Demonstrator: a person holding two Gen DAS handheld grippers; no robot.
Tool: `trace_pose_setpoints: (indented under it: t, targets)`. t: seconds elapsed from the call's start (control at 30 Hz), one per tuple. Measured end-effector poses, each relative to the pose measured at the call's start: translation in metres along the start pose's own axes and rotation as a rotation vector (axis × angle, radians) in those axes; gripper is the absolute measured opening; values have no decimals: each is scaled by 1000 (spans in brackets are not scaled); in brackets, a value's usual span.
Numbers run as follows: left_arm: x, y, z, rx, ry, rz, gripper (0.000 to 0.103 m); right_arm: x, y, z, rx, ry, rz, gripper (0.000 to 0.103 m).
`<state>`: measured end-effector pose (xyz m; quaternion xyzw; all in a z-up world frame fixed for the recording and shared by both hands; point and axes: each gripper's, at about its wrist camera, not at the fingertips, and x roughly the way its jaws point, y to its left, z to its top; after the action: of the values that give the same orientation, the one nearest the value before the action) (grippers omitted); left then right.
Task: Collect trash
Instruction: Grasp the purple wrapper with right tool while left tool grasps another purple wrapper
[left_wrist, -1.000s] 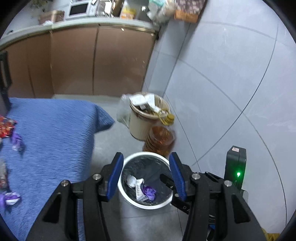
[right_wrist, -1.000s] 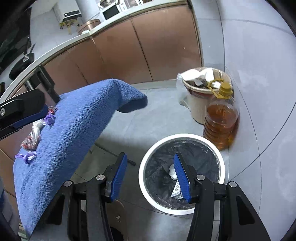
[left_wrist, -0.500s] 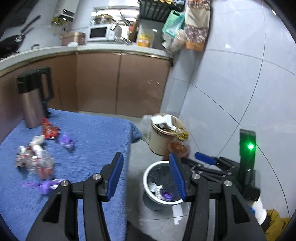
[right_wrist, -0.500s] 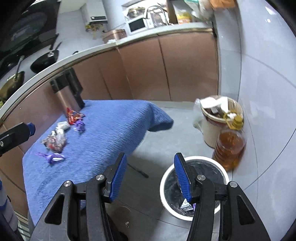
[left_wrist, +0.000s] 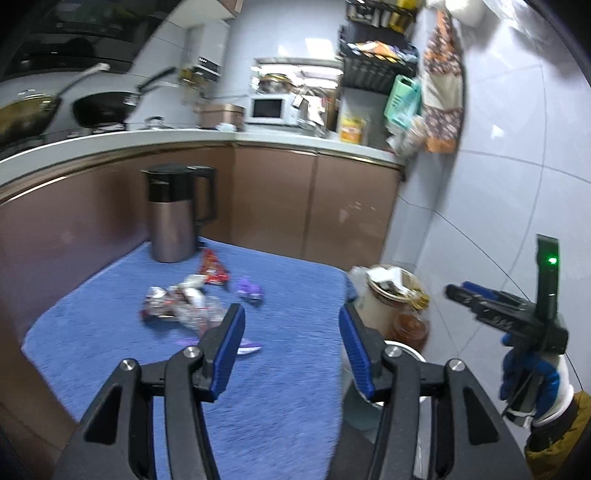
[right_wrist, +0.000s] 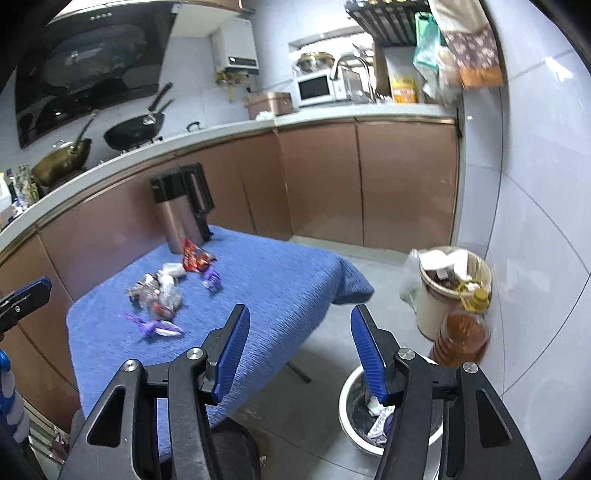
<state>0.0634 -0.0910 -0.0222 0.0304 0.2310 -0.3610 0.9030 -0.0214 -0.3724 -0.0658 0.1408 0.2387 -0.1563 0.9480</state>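
Kitchen cabinets in brown run behind a desk (right_wrist: 280, 291) covered with a blue textured cloth, and grey tiles cover the floor and wall. On the cloth lies the trash: a red wrapper (right_wrist: 195, 258) close to a copper-coloured kettle (right_wrist: 183, 210) with a black handle, a crumpled pile of clear and silver wrappers (right_wrist: 159, 293) in front of it, a small purple wrapper (right_wrist: 211, 277) to the pile's right, and a longer purple wrapper (right_wrist: 155, 326) nearest the cameras.

Down on the floor by the desk's right corner stands a white-rimmed trash bin (right_wrist: 349, 397) with a black liner; a few wrappers already lie inside it. Just behind the bin sit a bottle of amber oil (right_wrist: 463, 332) and a beige bucket (right_wrist: 434, 310) stuffed with rubbish, the bottle touching the bucket.

Left gripper (left_wrist: 291, 339) hovers above the near part of the cloth, its blue-padded fingers (left_wrist: 231, 339) spread wide with nothing between them. Right gripper (right_wrist: 299, 345) hangs over the desk's right edge and the bin, fingers (right_wrist: 365, 347) equally wide apart and empty. In the left view, the right gripper is held by a gloved hand (left_wrist: 532, 384).
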Motion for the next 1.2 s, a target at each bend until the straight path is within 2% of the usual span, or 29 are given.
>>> trace_pose_setpoints:
  t: [0.23, 0.43, 0.77, 1.07, 1.2]
  targets:
    - [-36, 51, -20, -54, -19, 112, 53, -23, 5, 9, 14, -54, 41, 60]
    - [-37, 84, -34, -110, 17, 161, 53, -17, 6, 8, 21, -52, 61, 60]
    - [39, 104, -44, -186, 176, 120, 53, 39, 3, -9, 33, 64, 72, 60]
    - [122, 127, -31, -264, 288, 83, 53, 109, -8, -25, 67, 186, 80, 60]
    - [160, 132, -23, -251, 321, 97, 53, 140, -4, -26, 62, 227, 95, 60]
